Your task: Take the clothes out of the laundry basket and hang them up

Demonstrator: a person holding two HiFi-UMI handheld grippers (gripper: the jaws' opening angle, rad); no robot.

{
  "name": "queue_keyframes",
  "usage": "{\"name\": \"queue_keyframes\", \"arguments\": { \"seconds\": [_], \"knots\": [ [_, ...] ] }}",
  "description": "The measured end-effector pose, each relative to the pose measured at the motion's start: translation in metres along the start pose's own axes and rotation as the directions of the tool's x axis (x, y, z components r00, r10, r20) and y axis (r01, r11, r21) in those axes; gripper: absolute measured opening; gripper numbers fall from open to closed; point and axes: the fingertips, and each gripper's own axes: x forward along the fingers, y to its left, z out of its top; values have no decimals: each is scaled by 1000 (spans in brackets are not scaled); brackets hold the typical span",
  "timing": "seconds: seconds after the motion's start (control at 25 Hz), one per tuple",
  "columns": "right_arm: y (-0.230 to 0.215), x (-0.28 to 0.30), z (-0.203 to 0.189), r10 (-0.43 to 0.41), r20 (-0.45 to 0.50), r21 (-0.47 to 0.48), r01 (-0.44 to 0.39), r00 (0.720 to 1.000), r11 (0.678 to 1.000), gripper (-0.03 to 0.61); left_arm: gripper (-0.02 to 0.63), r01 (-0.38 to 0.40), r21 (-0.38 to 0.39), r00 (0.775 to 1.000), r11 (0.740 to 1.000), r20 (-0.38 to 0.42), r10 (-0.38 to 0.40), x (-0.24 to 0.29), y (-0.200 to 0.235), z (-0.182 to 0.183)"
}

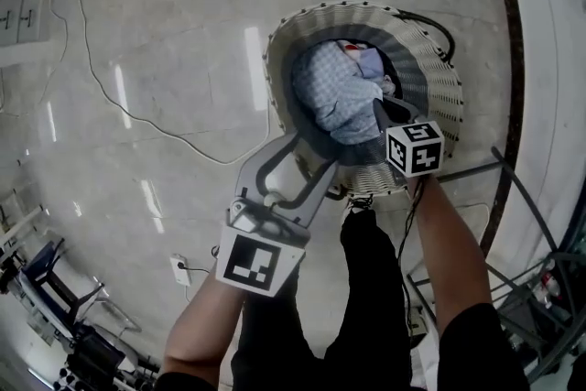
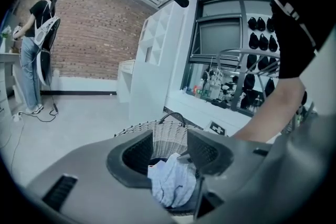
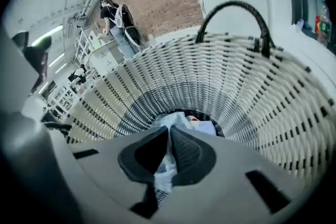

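Note:
A white wicker laundry basket stands on the pale floor with clothes inside. My right gripper reaches into it, shut on a light blue checked garment that bulges up above the basket's dark inside. In the right gripper view the jaws pinch that cloth over the basket wall. A white and red item lies deeper inside. My left gripper hovers at the near rim, open with nothing in it. In its own view the wide jaws frame the blue garment beyond them.
A white cable snakes over the floor at the left, with a plug block near my legs. A dark metal rack stands at the right. The basket has a black handle. Another person stands far off by a brick wall.

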Motion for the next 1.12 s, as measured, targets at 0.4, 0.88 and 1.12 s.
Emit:
{"name": "queue_keyframes", "arguments": {
  "seconds": [0.4,0.88,1.12],
  "knots": [
    [52,-115,78,26,193,-40,-18,981,999,17,198,-3,-84,1000,996,22,4,-39,-18,52],
    [124,-255,175,73,377,-102,-37,923,994,17,198,-1,-32,996,1000,93,4,-86,-30,114],
    [167,-326,215,154,450,-168,-86,879,982,17,198,-32,-31,995,999,93,35,-106,-27,143]
  ]
}}
